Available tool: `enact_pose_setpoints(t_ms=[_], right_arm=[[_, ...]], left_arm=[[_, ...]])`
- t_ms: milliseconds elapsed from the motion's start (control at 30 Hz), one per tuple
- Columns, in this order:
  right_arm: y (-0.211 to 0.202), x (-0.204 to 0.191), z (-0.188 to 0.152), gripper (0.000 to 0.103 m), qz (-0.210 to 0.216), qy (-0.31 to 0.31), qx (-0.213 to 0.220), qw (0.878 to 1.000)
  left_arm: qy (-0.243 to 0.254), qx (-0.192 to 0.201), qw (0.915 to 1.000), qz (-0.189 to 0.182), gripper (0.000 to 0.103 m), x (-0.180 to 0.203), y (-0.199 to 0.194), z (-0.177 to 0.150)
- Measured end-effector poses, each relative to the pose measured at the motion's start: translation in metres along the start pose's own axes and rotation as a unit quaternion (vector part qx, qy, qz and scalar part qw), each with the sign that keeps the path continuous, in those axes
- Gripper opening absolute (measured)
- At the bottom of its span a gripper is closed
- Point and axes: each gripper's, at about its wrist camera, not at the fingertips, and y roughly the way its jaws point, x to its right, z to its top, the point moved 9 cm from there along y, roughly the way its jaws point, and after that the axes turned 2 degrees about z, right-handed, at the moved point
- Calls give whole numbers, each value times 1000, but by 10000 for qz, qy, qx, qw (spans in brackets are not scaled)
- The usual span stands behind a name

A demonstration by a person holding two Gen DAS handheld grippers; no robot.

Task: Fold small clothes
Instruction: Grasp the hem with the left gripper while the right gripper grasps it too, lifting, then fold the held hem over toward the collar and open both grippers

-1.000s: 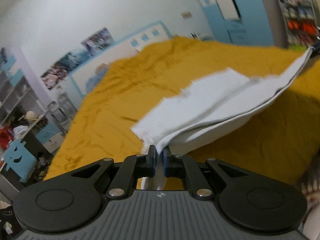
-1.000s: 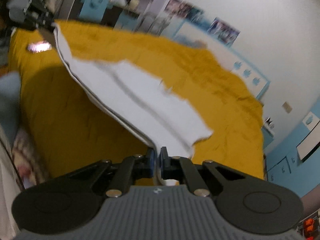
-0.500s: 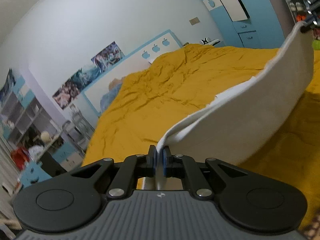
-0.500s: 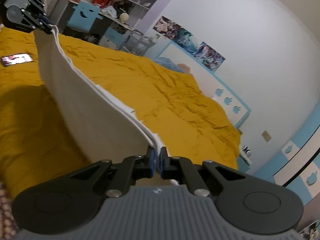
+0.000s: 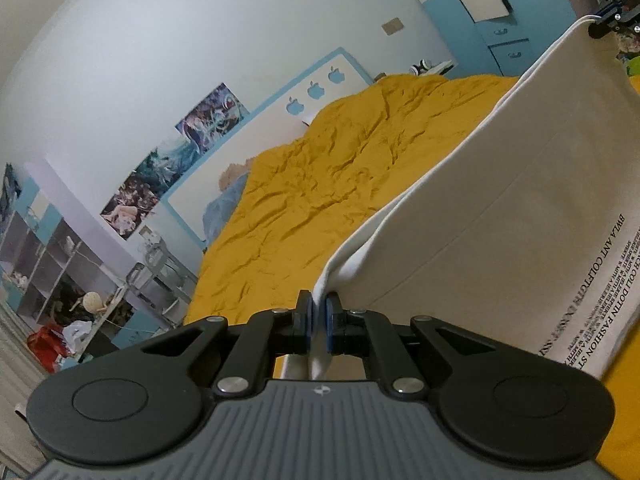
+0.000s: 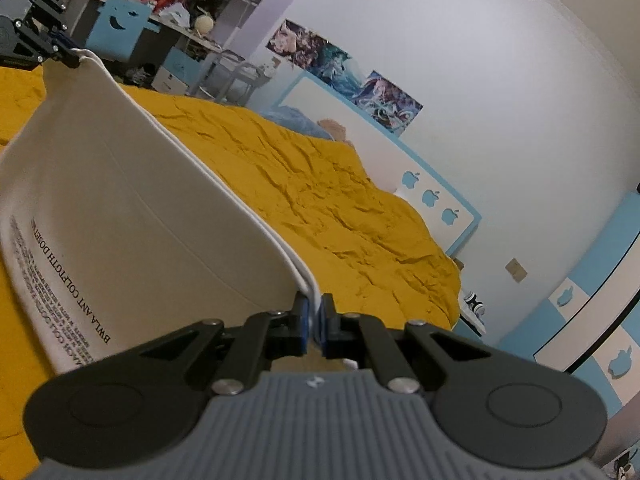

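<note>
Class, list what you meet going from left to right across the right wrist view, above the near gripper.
Left gripper → white garment → yellow bedspread → apple-cutout headboard → blue wardrobe.

— What is everything set on?
— A bed (image 5: pixel 340 184), covered edge to edge by a mustard-yellow blanket (image 6: pixel 328 200) full of small creases.
— Anything lying on it?
— At the head end, by the white headboard with blue apples (image 5: pixel 276 128), a blue pillow (image 5: pixel 224 200) shows from under the blanket, with something tan and soft beside it that is too small to make out.
— And the white cloth?
— Whether its lower edge touches the blanket cannot be told.
</note>
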Motion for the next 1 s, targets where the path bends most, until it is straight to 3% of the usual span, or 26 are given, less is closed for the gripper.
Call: enact_pose_setpoints(t_ms=[167, 433, 567, 767, 900, 1000], right_arm=[[87, 11, -13, 0, 152, 172, -310, 9993], [224, -5, -64, 0, 610, 642, -986, 9912], [279, -19, -90, 0, 695, 841, -1280, 9857], [314, -37, -118, 4, 688, 1388, -1515, 9762], [305, -38, -116, 48, 605, 1744, -1375, 9732], [290, -32, -114, 57, 439, 1921, -1312, 9716]], left_arm=[[29, -274, 9995, -153, 7, 17, 60, -6], [-176, -1027, 9922, -691, 7, 55, 153, -45], [-362, -1245, 9883, -809, 12, 65, 174, -59], [-862, -1435, 9827, -792, 28, 66, 185, -74], [-1073, -1425, 9814, -707, 77, 55, 188, -73], [-1165, -1533, 9791, -653, 81, 44, 182, -78]])
